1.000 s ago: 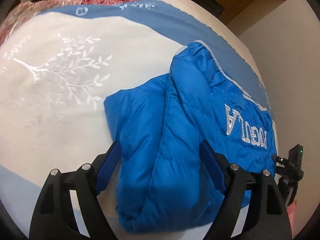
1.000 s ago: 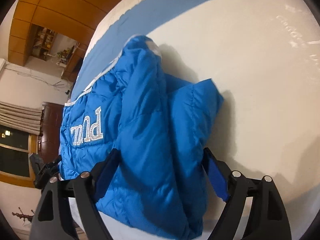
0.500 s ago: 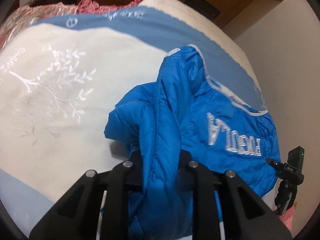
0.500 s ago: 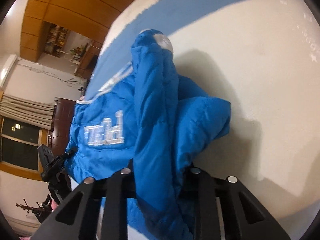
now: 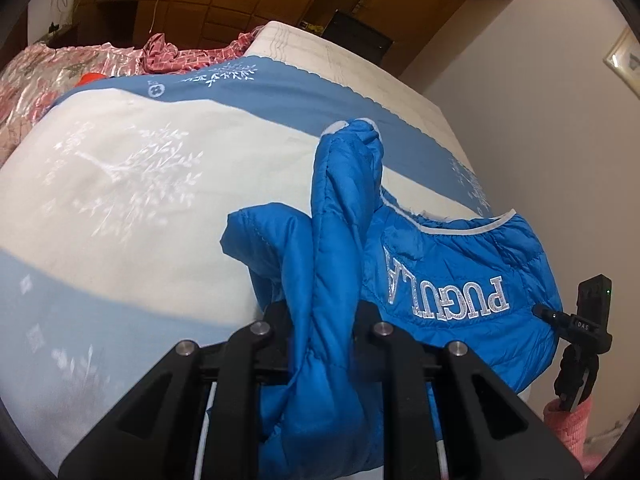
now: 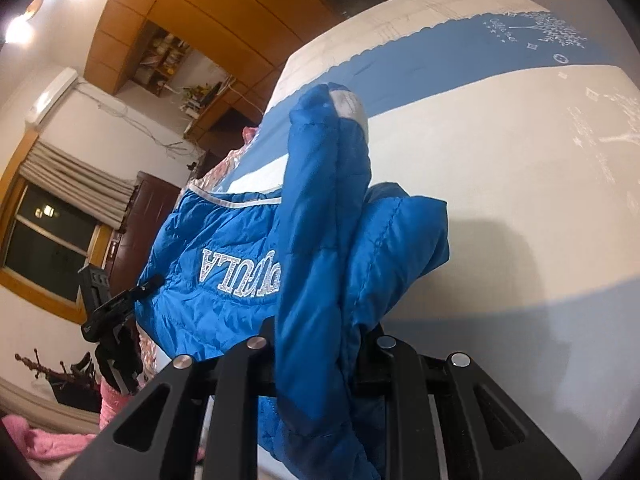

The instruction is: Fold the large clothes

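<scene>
The jacket (image 5: 460,280) lies on the bedspread (image 5: 140,184). A crumpled cloth (image 5: 176,54) sits behind the bedspread. A stand (image 6: 108,312) is beside the jacket.

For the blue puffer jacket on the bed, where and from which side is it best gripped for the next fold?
Grip the blue puffer jacket along its bunched near edge, coming from the bed's near side, as both grippers do now: the left gripper and right gripper are each shut on a raised ridge of fabric. That edge is folded thick and stands up, giving the fingers something to pinch.

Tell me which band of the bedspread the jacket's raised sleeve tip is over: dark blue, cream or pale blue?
The dark blue band, farthest from the left claw, along the scalloped edge.
</scene>
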Action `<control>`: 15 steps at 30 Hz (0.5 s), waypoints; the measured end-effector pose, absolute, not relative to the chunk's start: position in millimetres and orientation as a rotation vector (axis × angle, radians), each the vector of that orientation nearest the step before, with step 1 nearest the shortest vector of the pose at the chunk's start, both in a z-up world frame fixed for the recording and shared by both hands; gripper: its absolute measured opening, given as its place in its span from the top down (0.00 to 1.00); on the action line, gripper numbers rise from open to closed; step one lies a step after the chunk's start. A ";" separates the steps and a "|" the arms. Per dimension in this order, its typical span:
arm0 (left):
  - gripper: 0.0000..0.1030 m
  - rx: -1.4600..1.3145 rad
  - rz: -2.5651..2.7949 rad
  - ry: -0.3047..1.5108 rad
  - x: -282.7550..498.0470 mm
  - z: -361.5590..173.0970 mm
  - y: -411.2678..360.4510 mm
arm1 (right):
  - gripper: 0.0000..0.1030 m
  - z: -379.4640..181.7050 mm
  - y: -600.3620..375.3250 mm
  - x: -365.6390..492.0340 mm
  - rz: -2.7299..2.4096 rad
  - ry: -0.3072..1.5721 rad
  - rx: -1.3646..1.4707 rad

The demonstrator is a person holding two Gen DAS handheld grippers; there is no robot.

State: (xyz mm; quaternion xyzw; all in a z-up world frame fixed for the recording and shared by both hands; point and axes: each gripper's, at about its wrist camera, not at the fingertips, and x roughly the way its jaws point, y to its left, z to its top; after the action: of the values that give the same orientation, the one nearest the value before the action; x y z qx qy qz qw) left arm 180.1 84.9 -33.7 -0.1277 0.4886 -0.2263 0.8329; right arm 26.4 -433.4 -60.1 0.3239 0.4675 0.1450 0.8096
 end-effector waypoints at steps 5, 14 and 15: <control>0.85 -0.273 -0.460 1.077 146.7 -50.2 104.3 | 0.81 -67.1 -411.4 -12.3 0.295 1.047 0.704; 0.76 -0.176 -0.361 1.221 149.5 -140.4 114.7 | 0.80 -150.3 -393.2 -22.1 0.112 1.213 0.717; 0.73 -0.189 -0.367 1.239 154.7 -150.6 116.3 | 0.80 -160.1 -394.6 -21.5 0.096 1.226 0.737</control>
State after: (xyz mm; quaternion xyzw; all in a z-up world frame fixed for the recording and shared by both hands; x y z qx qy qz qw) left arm 154.7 116.3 -150.6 -0.0878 0.5763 -0.1706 0.7944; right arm -21.5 -394.6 -160.1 0.3376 0.5619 0.0440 0.7539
